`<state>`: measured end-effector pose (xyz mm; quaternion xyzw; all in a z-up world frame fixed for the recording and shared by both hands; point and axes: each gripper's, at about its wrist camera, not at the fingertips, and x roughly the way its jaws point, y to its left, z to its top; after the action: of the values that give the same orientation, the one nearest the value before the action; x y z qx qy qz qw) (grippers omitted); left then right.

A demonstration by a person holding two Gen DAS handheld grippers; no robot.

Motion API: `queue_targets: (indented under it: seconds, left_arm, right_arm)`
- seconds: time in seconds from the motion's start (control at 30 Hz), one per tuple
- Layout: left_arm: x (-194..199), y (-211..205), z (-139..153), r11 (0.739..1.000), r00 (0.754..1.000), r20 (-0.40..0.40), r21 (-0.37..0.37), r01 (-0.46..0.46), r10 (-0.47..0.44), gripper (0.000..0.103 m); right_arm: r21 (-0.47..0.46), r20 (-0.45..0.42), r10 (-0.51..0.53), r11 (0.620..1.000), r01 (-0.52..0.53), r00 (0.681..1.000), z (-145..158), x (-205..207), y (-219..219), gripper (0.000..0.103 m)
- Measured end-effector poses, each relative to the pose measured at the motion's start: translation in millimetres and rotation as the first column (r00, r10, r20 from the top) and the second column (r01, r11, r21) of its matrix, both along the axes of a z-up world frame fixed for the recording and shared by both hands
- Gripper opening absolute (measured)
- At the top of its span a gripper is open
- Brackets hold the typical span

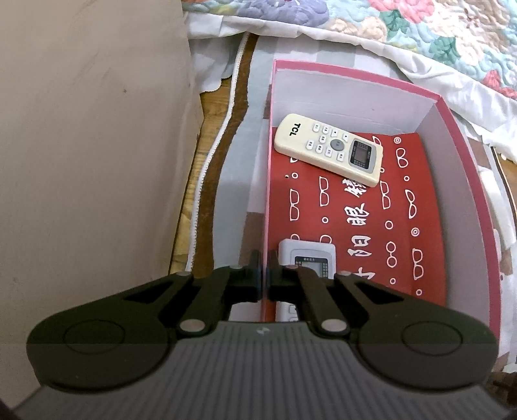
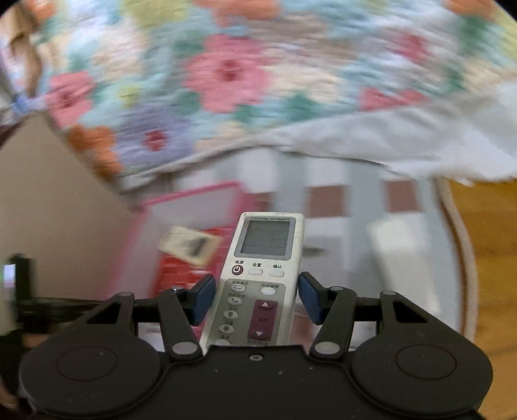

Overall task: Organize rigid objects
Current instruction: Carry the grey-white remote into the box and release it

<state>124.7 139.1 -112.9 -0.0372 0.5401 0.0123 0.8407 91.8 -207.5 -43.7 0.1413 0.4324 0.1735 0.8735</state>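
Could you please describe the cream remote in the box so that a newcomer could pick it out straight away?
Find the pink-rimmed box with the red, glasses-patterned floor, below the floral quilt. The cream remote lies slantwise at its far end. Unlike the whiter remote near the left gripper, it reads TCL.

The left tongs (image 1: 264,274) point steeply down, pressed shut, while the right tongs (image 2: 257,299) stand half-spread, angled downward.

The right wrist view is smeared behind the sharp grey remote (image 2: 258,278) — the floral quilt (image 2: 226,77) and pink box (image 2: 194,194) are only blurs. In the left wrist view, a white remote (image 1: 305,255) (lower half) hides behind the gripper (image 1: 264,274).
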Motion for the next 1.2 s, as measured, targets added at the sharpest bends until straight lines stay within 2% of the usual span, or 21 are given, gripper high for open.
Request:
queue_targets:
  seconds: [0.07, 0.17, 0.33, 0.43, 0.53, 0.6, 0.73, 0.77, 0.8, 0.83, 0.87, 0.9, 0.97, 1.07, 1.13, 1.2]
  left_arm:
    - [0, 1, 0, 1.0, 1.0, 0.0, -0.004, 0.002, -0.002, 0.002]
    - [0, 1, 0, 1.0, 1.0, 0.0, -0.01, 0.003, -0.003, 0.002]
    - [-1, 1, -1, 1.0, 1.0, 0.006, -0.011, 0.007, -0.007, 0.002]
    - [-1, 2, 0, 1.0, 1.0, 0.005, -0.012, 0.013, -0.013, 0.002]
    - [-1, 3, 0, 1.0, 1.0, 0.001, -0.017, 0.014, -0.014, 0.002]
    - [-2, 2, 0, 1.0, 1.0, -0.001, -0.016, 0.014, -0.014, 0.002]
    - [-2, 2, 0, 1.0, 1.0, -0.002, -0.016, 0.012, -0.012, 0.002]
    - [-2, 3, 0, 1.0, 1.0, -0.003, -0.021, 0.009, -0.009, 0.002]
    - [-1, 3, 0, 1.0, 1.0, -0.005, -0.024, 0.007, -0.007, 0.003]
    - [-1, 4, 0, 1.0, 1.0, -0.005, -0.025, 0.008, -0.008, 0.003]
    - [-1, 4, 0, 1.0, 1.0, -0.005, -0.026, 0.007, -0.007, 0.003]
    - [-1, 3, 0, 1.0, 1.0, -0.003, -0.024, 0.008, -0.008, 0.003]
    - [-1, 3, -1, 1.0, 1.0, -0.001, -0.02, 0.009, -0.009, 0.003]
    - [-1, 3, -1, 1.0, 1.0, -0.001, -0.022, 0.005, -0.005, 0.003]
    - [-1, 3, -1, 1.0, 1.0, -0.001, -0.02, 0.006, -0.006, 0.003]
    - [-1, 3, -1, 1.0, 1.0, -0.001, -0.02, 0.007, -0.007, 0.003]
  right_arm:
    - [-0.007, 0.006, 0.083, 0.997, -0.083, 0.997, 11, 9, 26, 0.062]
    - [-0.071, -0.019, 0.252, 0.965, -0.253, 0.967, 16, 35, 76, 0.062]
    - [-0.181, -0.101, 0.472, 0.857, -0.483, 0.875, -8, 80, 150, 0.062]
    - [-0.24, -0.153, 0.576, 0.767, -0.595, 0.803, -33, 93, 184, 0.062]
    - [-0.285, -0.215, 0.681, 0.641, -0.712, 0.7, -57, 98, 208, 0.062]
    - [-0.345, -0.23, 0.741, 0.545, -0.765, 0.631, -69, 99, 221, 0.062]
    - [-0.43, -0.256, 0.797, 0.413, -0.803, 0.547, -86, 103, 236, 0.062]
    - [-0.458, -0.27, 0.801, 0.381, -0.803, 0.534, -92, 107, 242, 0.062]
    - [-0.473, -0.277, 0.802, 0.366, -0.802, 0.529, -96, 107, 246, 0.06]
    - [-0.49, -0.271, 0.8, 0.364, -0.792, 0.535, -98, 108, 248, 0.061]
    - [-0.504, -0.251, 0.794, 0.381, -0.775, 0.554, -97, 110, 248, 0.062]
    - [-0.501, -0.225, 0.784, 0.416, -0.759, 0.578, -91, 111, 246, 0.062]
    - [-0.461, -0.166, 0.752, 0.512, -0.724, 0.638, -73, 110, 234, 0.069]
    - [-0.397, -0.062, 0.682, 0.653, -0.644, 0.729, -40, 102, 197, 0.069]
    - [-0.358, -0.011, 0.629, 0.724, -0.59, 0.778, -21, 97, 168, 0.068]
    - [-0.324, 0.092, 0.522, 0.821, -0.47, 0.848, 1, 83, 131, 0.067]
